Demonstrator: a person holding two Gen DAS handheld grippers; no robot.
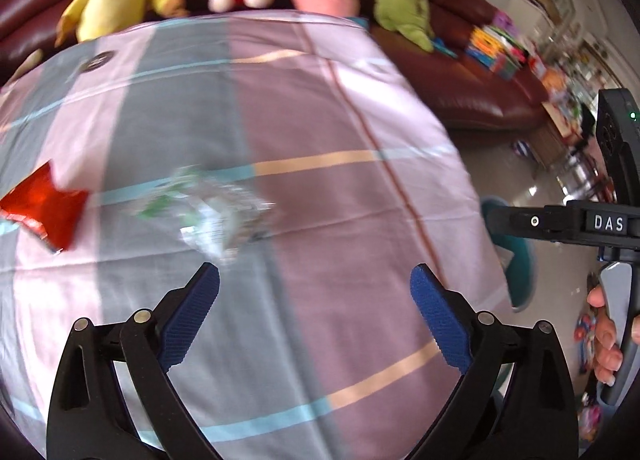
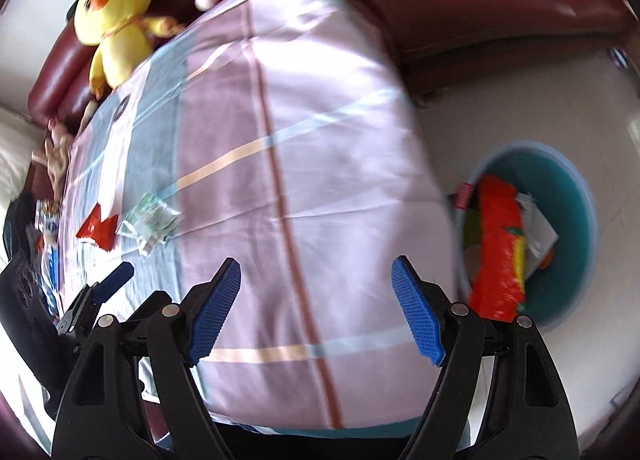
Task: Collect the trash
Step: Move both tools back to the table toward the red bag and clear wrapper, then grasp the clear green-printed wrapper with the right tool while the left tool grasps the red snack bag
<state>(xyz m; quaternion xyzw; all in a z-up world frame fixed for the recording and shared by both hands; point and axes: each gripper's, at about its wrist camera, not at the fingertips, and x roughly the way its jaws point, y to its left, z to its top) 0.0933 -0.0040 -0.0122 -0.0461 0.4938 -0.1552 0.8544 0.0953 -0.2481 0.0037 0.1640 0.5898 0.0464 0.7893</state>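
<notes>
Both sets of tongs hang empty over the cloth-covered tabletop (image 1: 320, 107); the left tongs (image 1: 316, 292) are spread about as wide as they go with nothing between the blue pads, and the right tongs (image 2: 316, 284) stand well open too, also holding nothing. 2 pieces of trash lie on the cloth: a crumpled clear wrapper with green print (image 1: 212, 211) just ahead of the left tongs, and a red snack packet (image 1: 42, 205) beside it, toward the left edge of that view; from the right wrist view the 2 sit close together, the clear wrapper (image 2: 150, 221) perhaps just touching the red packet (image 2: 98, 230), though blur makes that hard to settle. The teal bin (image 2: 576, 195) stands on the floor off the tabletop's right side, already holding an orange-red bag (image 2: 500, 252) and other scraps. Risks from here, as I judge them: the clear wrapper is thin and springy, so a shallow pinch could slip off it or flick it aside; pads closing low may catch the cloth and drag it, shifting the red packet toward the edge; the bin looks quite full, so a careless drop could bounce off the bag onto the floor.
</notes>
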